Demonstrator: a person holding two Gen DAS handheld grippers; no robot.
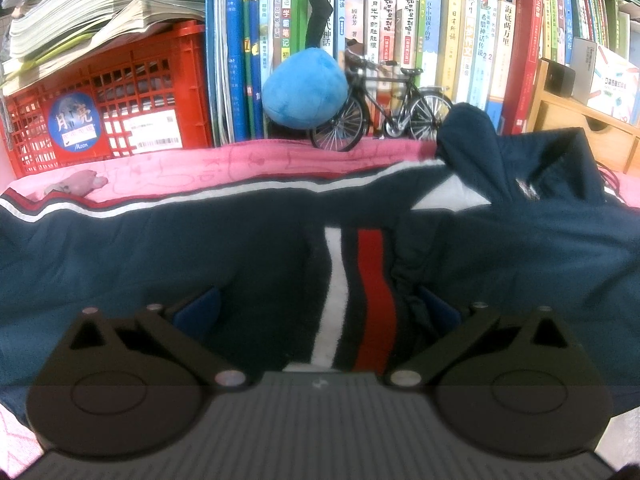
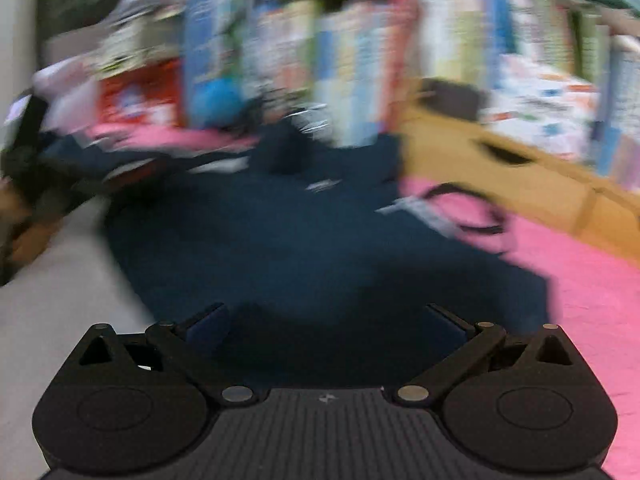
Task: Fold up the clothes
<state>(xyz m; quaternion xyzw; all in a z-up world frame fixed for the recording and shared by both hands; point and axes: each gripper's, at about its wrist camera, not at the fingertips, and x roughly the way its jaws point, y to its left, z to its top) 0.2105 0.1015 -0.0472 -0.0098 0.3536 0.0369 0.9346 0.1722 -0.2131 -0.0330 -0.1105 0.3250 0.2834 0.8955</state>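
Observation:
A navy hooded jacket [image 1: 160,240] with white and red stripes lies spread on a pink cloth [image 1: 200,168]. Its striped sleeve [image 1: 360,288] runs up between the fingers of my left gripper [image 1: 318,308], which stands wide open just above the fabric, pads apart from it. The hood [image 1: 472,132] bunches up at the right. In the blurred right wrist view the same jacket [image 2: 300,240] fills the middle. My right gripper [image 2: 326,324] is open over its near edge with nothing pinched.
Behind the cloth stand a red crate [image 1: 120,92] under stacked papers, a row of books [image 1: 400,20], a blue plush ball [image 1: 304,88] and a model bicycle [image 1: 380,116]. A wooden drawer box [image 2: 520,176] lies at the right. A dark cord [image 2: 472,208] lies on the pink cloth.

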